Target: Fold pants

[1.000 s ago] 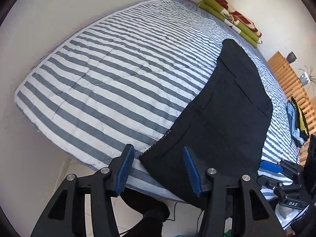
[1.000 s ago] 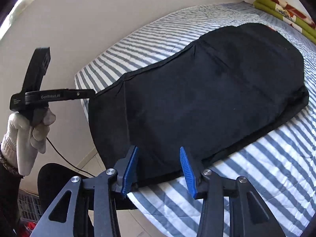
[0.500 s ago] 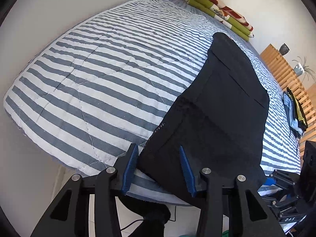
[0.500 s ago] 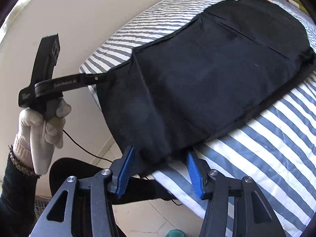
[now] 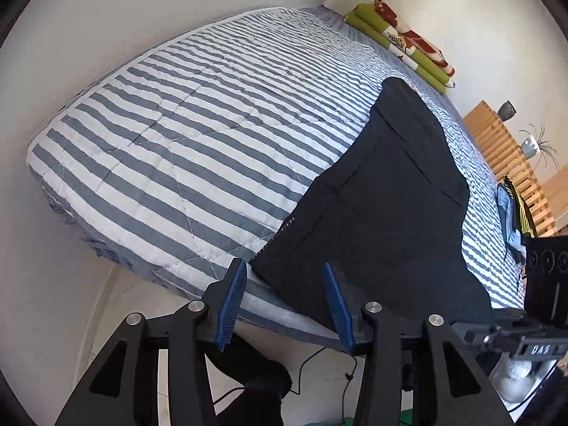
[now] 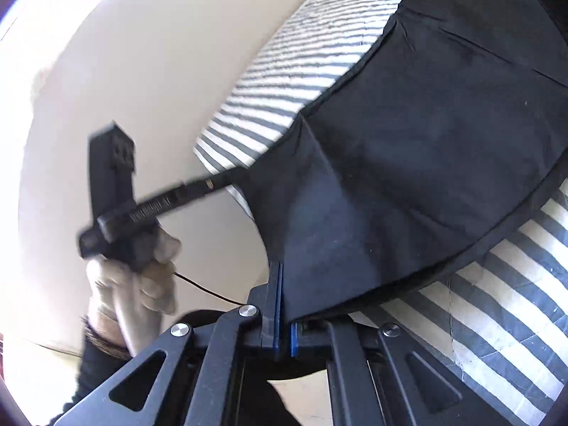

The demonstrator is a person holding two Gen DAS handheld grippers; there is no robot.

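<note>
the pants (image 5: 387, 209) lie spread on the striped bed (image 5: 198, 135), their near end at the bed's near edge, and part of that end is lifted off the bed.

the left claw (image 5: 284, 301) stands wide open in its own view, its blue pads either side of the pants' near left corner, which sits between them. in the right wrist view the tip of this claw reaches that corner, though blur hides any contact. a gloved hand (image 6: 142, 277) holds its handle, out past the bed's near edge.

the right claw (image 6: 282, 319) is closed tight, its blue pads pinching the pants' near hem, and the cloth rises from the pads toward the bed.

a folded green and red blanket (image 5: 401, 42) lies at the bed's far end. a small heap of clothes (image 5: 513, 213) sits at the bed's right edge.
</note>
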